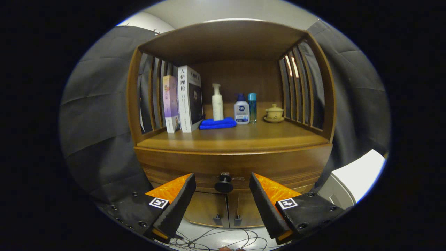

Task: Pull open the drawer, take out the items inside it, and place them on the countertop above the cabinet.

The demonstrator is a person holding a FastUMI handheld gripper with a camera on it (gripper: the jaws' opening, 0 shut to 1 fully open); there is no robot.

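A wooden cabinet stands ahead with its drawer (pixel 181 165) closed under the countertop (pixel 244 139). A round black knob (pixel 223 184) sits at the drawer's middle. My gripper (pixel 222 181) is open, its two fingers spread to either side of the knob and a little short of it, touching nothing. The drawer's inside is hidden.
On the countertop stand two books (pixel 184 99), a white pump bottle (pixel 217 103) on a folded blue cloth (pixel 217 123), a small white bottle (pixel 241 109), a slim blue bottle (pixel 252 106) and a lidded cup on a saucer (pixel 274 113). Two lower doors (pixel 226 209) sit beneath. Cables (pixel 216 238) lie on the floor.
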